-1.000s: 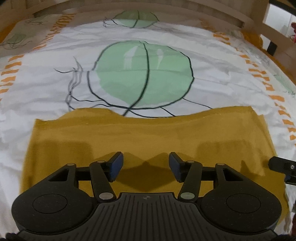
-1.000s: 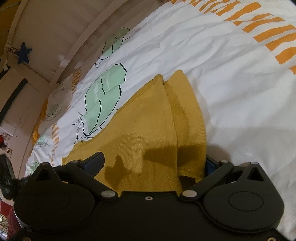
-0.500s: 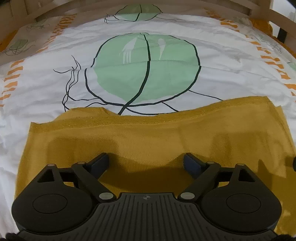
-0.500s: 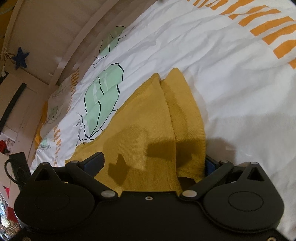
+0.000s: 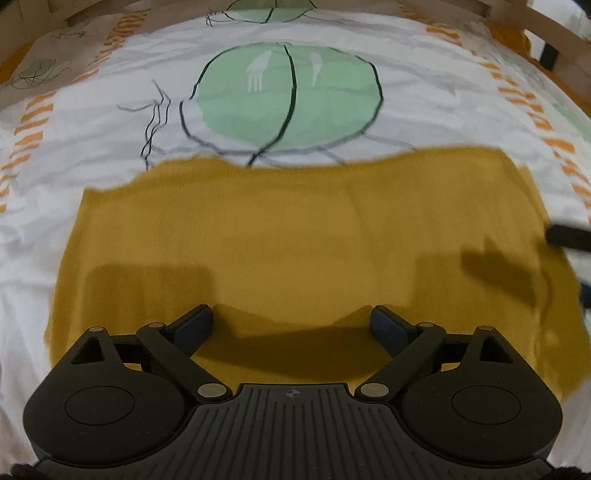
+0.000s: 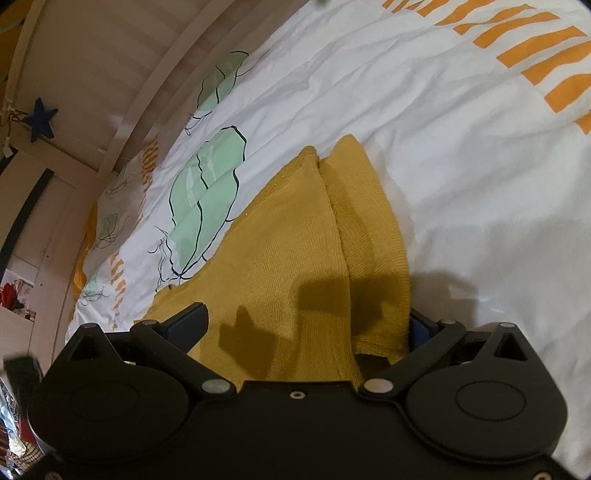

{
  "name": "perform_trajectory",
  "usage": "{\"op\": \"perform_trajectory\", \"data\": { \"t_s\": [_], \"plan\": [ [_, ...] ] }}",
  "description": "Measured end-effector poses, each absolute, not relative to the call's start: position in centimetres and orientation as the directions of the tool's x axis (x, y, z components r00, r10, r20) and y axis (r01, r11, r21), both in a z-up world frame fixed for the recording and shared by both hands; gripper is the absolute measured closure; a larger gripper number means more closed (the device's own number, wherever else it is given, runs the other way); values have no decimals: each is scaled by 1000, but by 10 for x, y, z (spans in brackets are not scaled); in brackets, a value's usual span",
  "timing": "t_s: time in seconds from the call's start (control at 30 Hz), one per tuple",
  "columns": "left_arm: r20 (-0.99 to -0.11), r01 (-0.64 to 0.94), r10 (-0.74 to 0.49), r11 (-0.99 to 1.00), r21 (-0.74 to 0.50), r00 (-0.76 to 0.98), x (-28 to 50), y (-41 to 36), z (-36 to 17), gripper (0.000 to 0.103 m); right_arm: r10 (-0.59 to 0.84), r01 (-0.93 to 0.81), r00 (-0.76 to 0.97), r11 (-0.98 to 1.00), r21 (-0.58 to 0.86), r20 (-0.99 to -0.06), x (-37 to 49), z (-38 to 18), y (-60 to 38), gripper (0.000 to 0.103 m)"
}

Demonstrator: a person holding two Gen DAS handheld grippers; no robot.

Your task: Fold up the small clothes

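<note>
A mustard-yellow knit garment (image 5: 295,236) lies flat on the white bed cover. My left gripper (image 5: 291,323) is open and empty, just above the garment's near edge. In the right wrist view the garment (image 6: 295,258) shows its right end, with a folded flap (image 6: 369,229) alongside. My right gripper (image 6: 306,325) is open wide, its jaws on either side of the garment's near end, not closed on it. The tip of the right gripper shows at the right edge of the left wrist view (image 5: 569,238).
The bed cover (image 5: 110,147) is white with green leaf prints (image 5: 288,99) and orange dashes. A wooden bed rail (image 5: 546,29) runs round the far side. A blue star (image 6: 40,122) hangs on the wall at left.
My left gripper opened wide and drew back a little above the garment. My right gripper stayed open over the garment's end, with only a slight shift.
</note>
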State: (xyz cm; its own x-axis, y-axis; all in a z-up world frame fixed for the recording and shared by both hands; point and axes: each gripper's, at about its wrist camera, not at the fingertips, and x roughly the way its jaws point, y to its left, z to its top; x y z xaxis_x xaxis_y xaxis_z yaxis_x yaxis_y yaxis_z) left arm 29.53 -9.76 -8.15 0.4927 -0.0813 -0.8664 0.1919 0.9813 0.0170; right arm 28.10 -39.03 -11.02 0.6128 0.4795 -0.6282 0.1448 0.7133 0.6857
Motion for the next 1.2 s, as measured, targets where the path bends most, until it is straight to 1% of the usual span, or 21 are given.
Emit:
{"op": "perform_trajectory", "data": {
  "t_s": [0.07, 0.17, 0.33, 0.53, 0.67, 0.7, 0.73, 0.77, 0.83, 0.9, 0.97, 1.0, 1.03, 1.1, 1.2],
  "plan": [
    [-868, 202, -83, 979, 20, 490, 283, -95, -82, 10, 482, 143, 612, 713, 687, -627, 281, -111, -391, 0],
    [-877, 198, -103, 980, -9, 469, 271, -86, -86, 10, 488, 140, 610, 708, 692, -624, 282, -111, -393, 0],
    [-874, 198, -146, 978, -59, 463, 271, -66, -77, 11, 498, 138, 611, 698, 703, -615, 281, -112, -396, 0],
    [-827, 153, -81, 988, 6, 557, 281, -32, -53, 11, 508, 112, 609, 706, 700, -610, 281, -113, -396, 0],
    [-824, 107, -69, 994, -10, 562, 292, -9, -50, 11, 522, 89, 606, 705, 703, -600, 281, -113, -398, 0],
    [-822, 98, -68, 995, -16, 565, 294, -4, -50, 11, 522, 83, 605, 710, 700, -601, 281, -113, -397, 3],
    [-821, 89, -66, 996, -18, 566, 295, 0, -51, 11, 512, 76, 606, 724, 685, -609, 280, -112, -396, 10],
    [-822, 81, -64, 996, -22, 567, 298, 5, -52, 11, 496, 69, 606, 746, 662, -622, 279, -111, -394, 15],
    [-830, 71, -69, 997, -35, 554, 304, 11, -55, 12, 448, 50, 605, 804, 592, -659, 278, -107, -389, 37],
    [-838, 71, -77, 996, -45, 541, 309, 14, -56, 12, 401, 42, 607, 845, 532, -685, 278, -104, -386, 46],
    [-835, 62, -67, 997, -40, 546, 313, 17, -52, 12, 387, 48, 614, 851, 523, -687, 277, -104, -388, 54],
    [-832, 60, -66, 997, -40, 550, 314, 18, -50, 12, 384, 55, 622, 848, 527, -682, 276, -104, -389, 68],
    [-831, 53, -65, 998, -43, 553, 316, 20, -47, 12, 388, 55, 628, 843, 536, -675, 275, -104, -389, 72],
    [-828, 47, -75, 997, -59, 556, 317, 23, -41, 12, 371, 53, 632, 855, 516, -680, 275, -100, -386, 77],
    [-823, 35, -75, 997, -67, 563, 318, 31, -33, 12, 308, 22, 647, 907, 420, -698, 273, -85, -367, 80]
  ]
}}
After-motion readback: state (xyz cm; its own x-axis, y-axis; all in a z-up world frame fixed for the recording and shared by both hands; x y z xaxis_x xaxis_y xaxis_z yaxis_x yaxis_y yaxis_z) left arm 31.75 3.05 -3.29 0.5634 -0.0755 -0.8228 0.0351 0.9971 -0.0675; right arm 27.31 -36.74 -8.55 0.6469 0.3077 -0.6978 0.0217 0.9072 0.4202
